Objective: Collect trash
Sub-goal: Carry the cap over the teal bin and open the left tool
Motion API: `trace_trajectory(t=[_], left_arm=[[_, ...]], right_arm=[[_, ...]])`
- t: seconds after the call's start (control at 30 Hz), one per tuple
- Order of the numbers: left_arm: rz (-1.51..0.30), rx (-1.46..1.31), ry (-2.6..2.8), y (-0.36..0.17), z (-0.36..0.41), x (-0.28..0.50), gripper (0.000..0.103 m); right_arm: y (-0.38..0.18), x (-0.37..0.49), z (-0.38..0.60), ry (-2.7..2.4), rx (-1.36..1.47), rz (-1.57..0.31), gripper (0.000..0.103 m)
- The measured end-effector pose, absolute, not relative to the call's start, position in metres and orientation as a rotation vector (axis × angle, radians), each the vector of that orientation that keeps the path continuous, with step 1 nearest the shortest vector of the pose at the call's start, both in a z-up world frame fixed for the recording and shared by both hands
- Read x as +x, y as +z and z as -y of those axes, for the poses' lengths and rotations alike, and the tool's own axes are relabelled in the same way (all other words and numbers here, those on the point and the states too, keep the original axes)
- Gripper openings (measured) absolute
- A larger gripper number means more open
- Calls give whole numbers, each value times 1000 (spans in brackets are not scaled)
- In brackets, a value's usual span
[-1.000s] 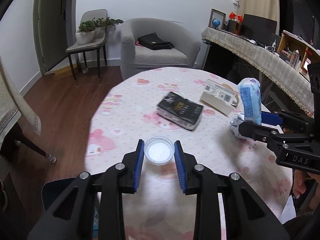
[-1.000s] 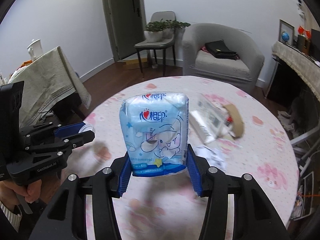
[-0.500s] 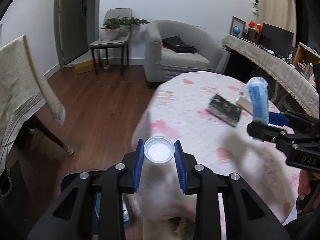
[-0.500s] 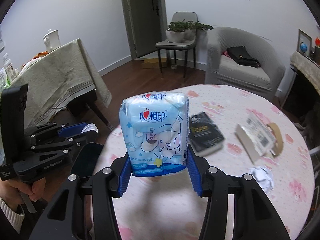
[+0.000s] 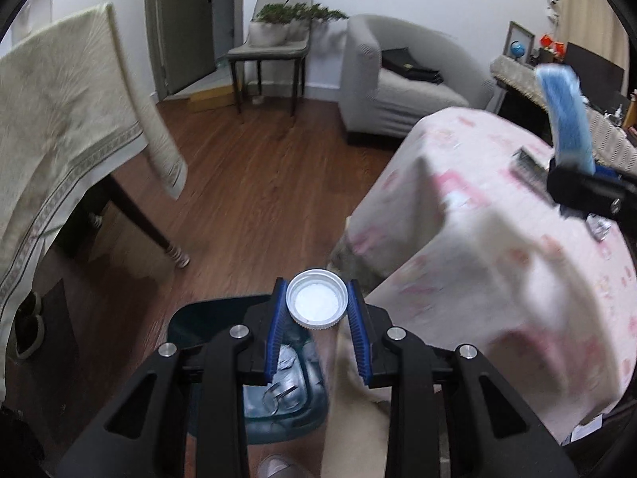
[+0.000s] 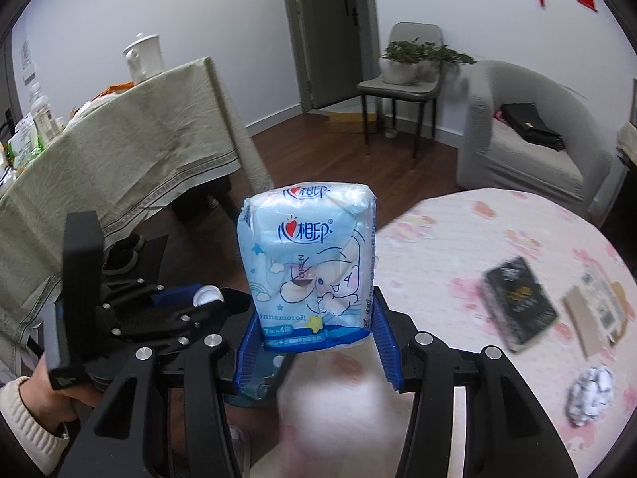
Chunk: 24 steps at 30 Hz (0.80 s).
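A white bottle cap (image 5: pixel 317 305), hollow side up, sits pinched between blue pads above a dark bin (image 5: pixel 223 318) holding clear rubbish; a pale blue tissue pack (image 6: pixel 308 267) stands upright, clamped low; a crumpled paper ball (image 6: pixel 591 388) lies on the pink-patterned table (image 6: pixel 477 239).

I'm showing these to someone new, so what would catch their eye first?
Probably the blue tissue pack, upright and clamped in the right tool in front of the pink round table. Next, the white bottle cap pinched in the left tool, above a dark bin on the floor.
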<state>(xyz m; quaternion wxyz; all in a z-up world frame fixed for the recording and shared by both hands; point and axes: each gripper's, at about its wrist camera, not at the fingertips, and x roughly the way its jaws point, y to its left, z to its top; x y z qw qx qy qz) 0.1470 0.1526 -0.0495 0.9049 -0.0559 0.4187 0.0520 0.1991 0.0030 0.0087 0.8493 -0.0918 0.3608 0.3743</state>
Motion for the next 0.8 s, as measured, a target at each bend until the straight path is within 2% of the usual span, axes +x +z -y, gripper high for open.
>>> trace_trajectory(t=[0.57, 0.8], left_arm=[[-1062, -185, 202, -138, -227, 127, 32], [-1124, -192, 222, -158, -242, 117, 32]], right_arm=[[-31, 190, -95, 868, -239, -878, 51], [-48, 184, -123, 902, -258, -922, 51]])
